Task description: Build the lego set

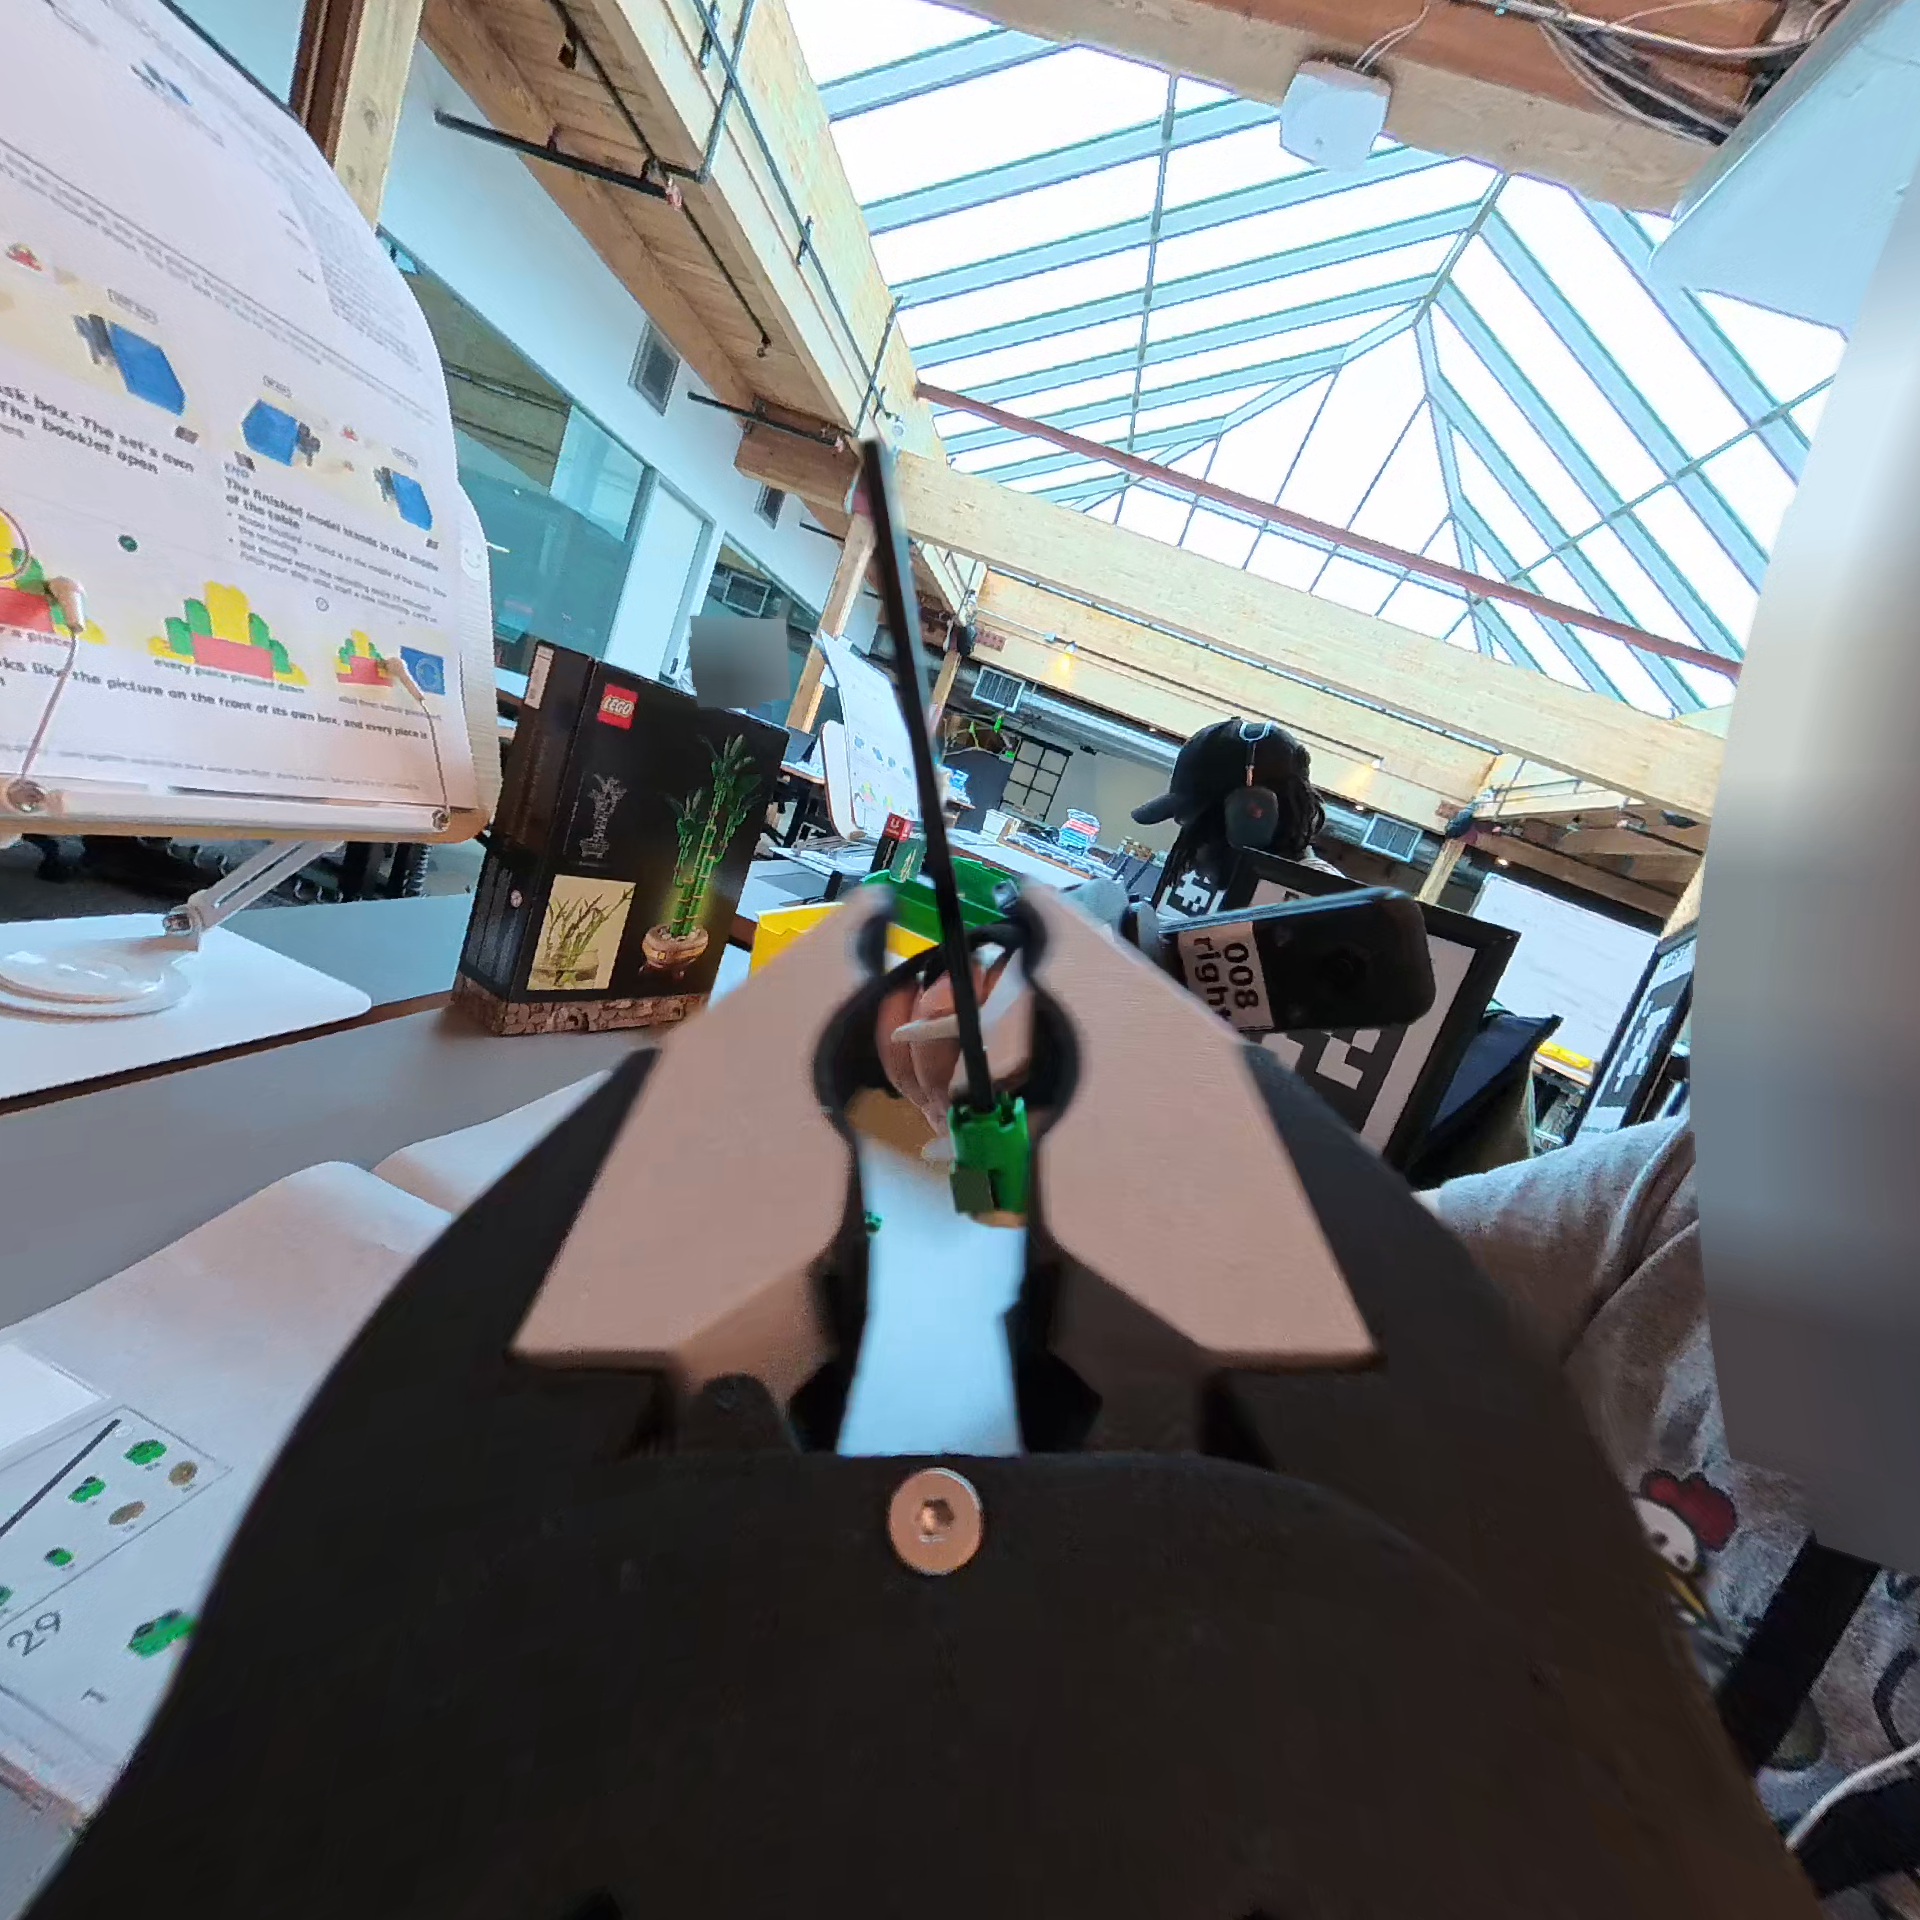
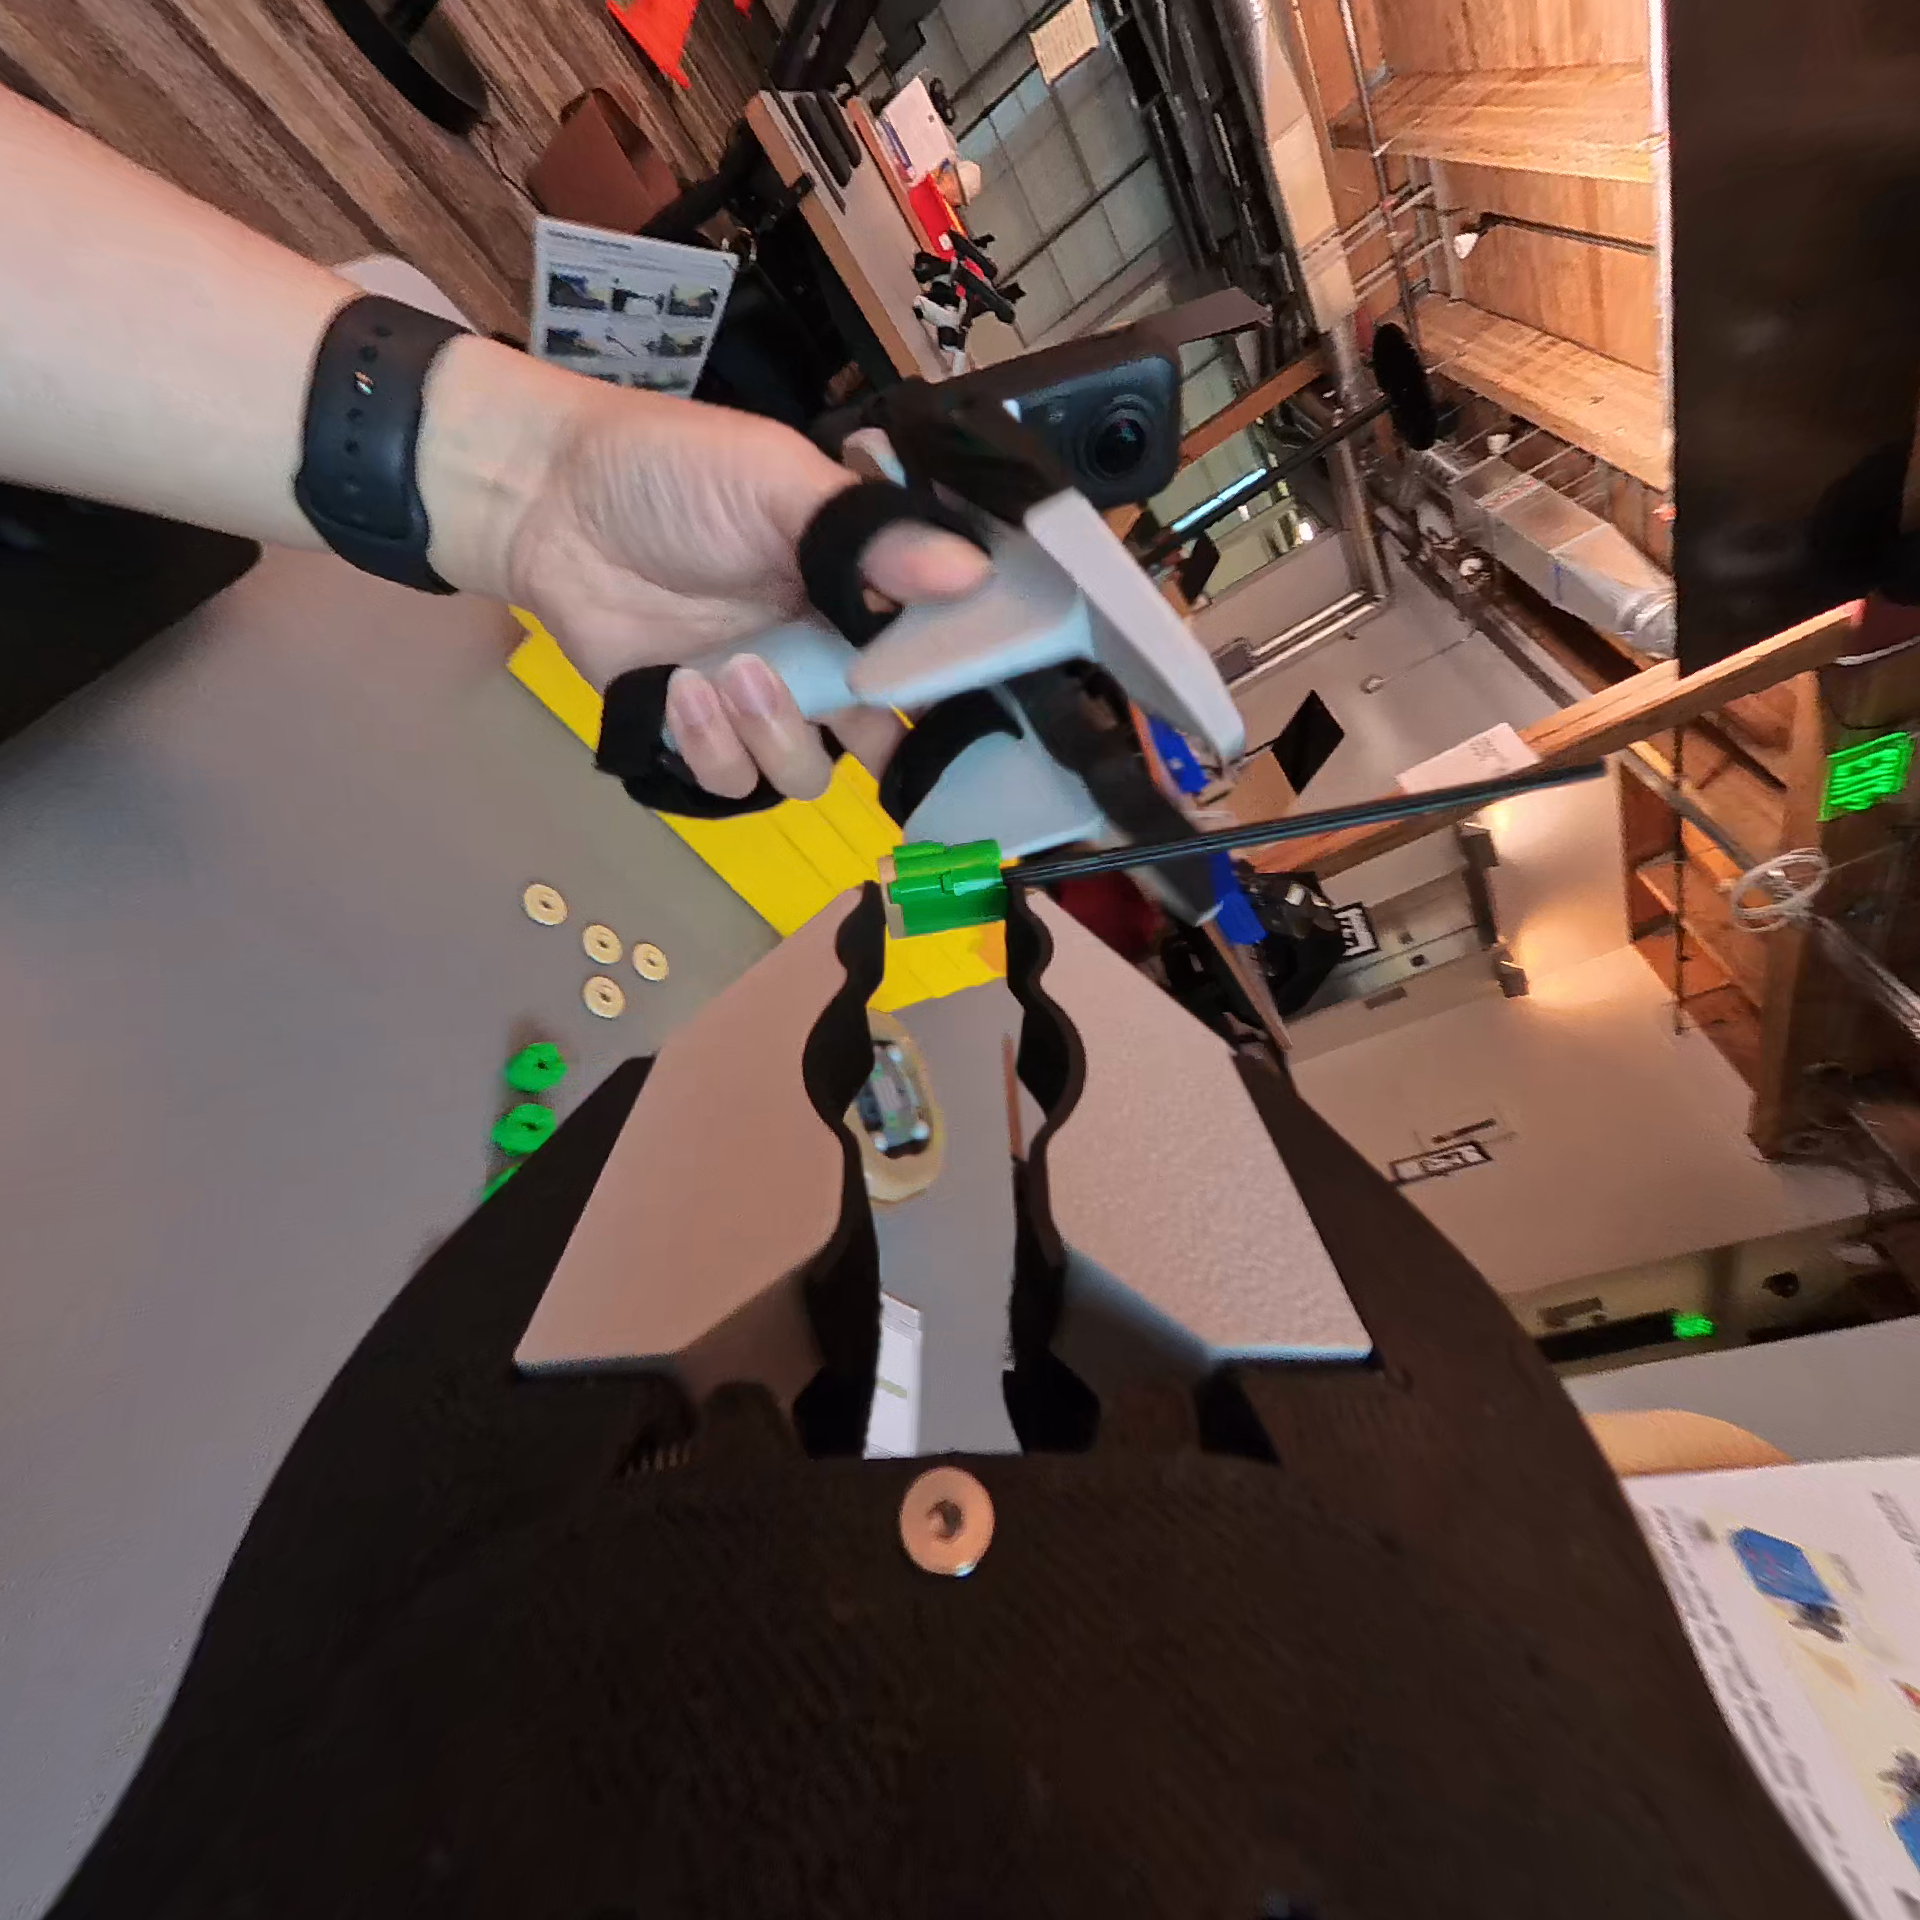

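A thin black rod (image 2: 1299, 821) is stuck into a small green lego piece (image 2: 945, 883). My right gripper (image 2: 945, 906) is shut on the green piece at its fingertips and holds it above the grey table (image 2: 260, 935). My left gripper (image 1: 951, 920) is open, and the rod (image 1: 914, 707) passes through the gap between its jaws without being pinched. The green piece (image 1: 992, 1153) shows through that gap in the left wrist view. In the right wrist view a hand holds the left gripper (image 2: 1210, 821) just beyond the green piece.
Several tan round pieces (image 2: 603, 943) and green pieces (image 2: 535, 1067) lie on the table beside a yellow tray (image 2: 790, 842). A lego box (image 1: 623, 842), an instruction sheet on a stand (image 1: 208, 436) and an open booklet (image 1: 94, 1507) are at the left. A person (image 1: 1236, 790) sits behind. Some 5 cm of space lies between my two pairs of fingers.
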`<state>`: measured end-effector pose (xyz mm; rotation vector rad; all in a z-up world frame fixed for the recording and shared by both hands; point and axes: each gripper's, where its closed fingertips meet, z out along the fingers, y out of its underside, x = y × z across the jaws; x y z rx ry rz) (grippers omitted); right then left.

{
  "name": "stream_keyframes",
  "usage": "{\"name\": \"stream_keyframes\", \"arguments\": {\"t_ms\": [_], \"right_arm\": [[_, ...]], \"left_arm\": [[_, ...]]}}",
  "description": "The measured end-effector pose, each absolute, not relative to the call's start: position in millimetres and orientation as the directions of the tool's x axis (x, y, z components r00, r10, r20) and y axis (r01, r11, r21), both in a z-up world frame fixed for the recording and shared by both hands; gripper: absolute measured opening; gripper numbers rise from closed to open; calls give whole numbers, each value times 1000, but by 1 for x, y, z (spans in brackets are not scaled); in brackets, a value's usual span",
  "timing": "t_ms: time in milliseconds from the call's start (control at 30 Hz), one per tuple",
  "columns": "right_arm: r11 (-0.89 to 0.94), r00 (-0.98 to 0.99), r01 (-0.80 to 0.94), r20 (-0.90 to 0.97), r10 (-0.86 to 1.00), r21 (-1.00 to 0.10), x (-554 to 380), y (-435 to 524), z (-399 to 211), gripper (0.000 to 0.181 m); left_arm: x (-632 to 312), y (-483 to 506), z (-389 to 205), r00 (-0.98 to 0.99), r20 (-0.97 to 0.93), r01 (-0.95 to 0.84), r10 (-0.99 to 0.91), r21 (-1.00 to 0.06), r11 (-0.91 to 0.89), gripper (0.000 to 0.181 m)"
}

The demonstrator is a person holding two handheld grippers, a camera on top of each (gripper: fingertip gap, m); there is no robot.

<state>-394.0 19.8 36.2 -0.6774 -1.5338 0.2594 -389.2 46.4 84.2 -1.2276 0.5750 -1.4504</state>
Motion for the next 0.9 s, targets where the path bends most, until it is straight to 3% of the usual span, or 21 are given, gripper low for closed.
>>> {"name": "stream_keyframes", "arguments": {"t_ms": [33,67,233,333,533,633,733,800,900], "right_arm": [[803,76,255,839,539,-539,-391,22,40,22],[810,101,254,847,521,-528,-388,25,45,22],[836,156,268,878,452,-479,-378,31,58,22],[851,174,298,901,397,-432,-377,35,57,22],[849,167,307,903,396,-430,-375,39,56,22],[800,147,291,851,503,-524,-364,46,56,31],[613,177,115,624,761,-781,-350,46,80,36],[332,195,-42,318,928,-942,-343,57,102,40],[-68,74,-123,-77,994,-990,-347,65,103,45]], "left_arm": [[-391,50,83,145,390,417,-910,-858,-301,55],[-391,51,81,140,402,411,-905,-855,-317,69],[-362,34,56,35,418,249,-908,-883,-397,56],[-350,34,53,60,376,232,-925,-906,-354,15],[-352,39,53,130,330,238,-935,-926,-293,15],[-361,48,55,182,314,262,-932,-929,-262,15],[-364,53,50,235,253,235,-938,-952,-198,15],[-359,49,47,227,207,209,-952,-965,-160,15],[-351,47,42,234,165,171,-958,-977,-126,15]]}}
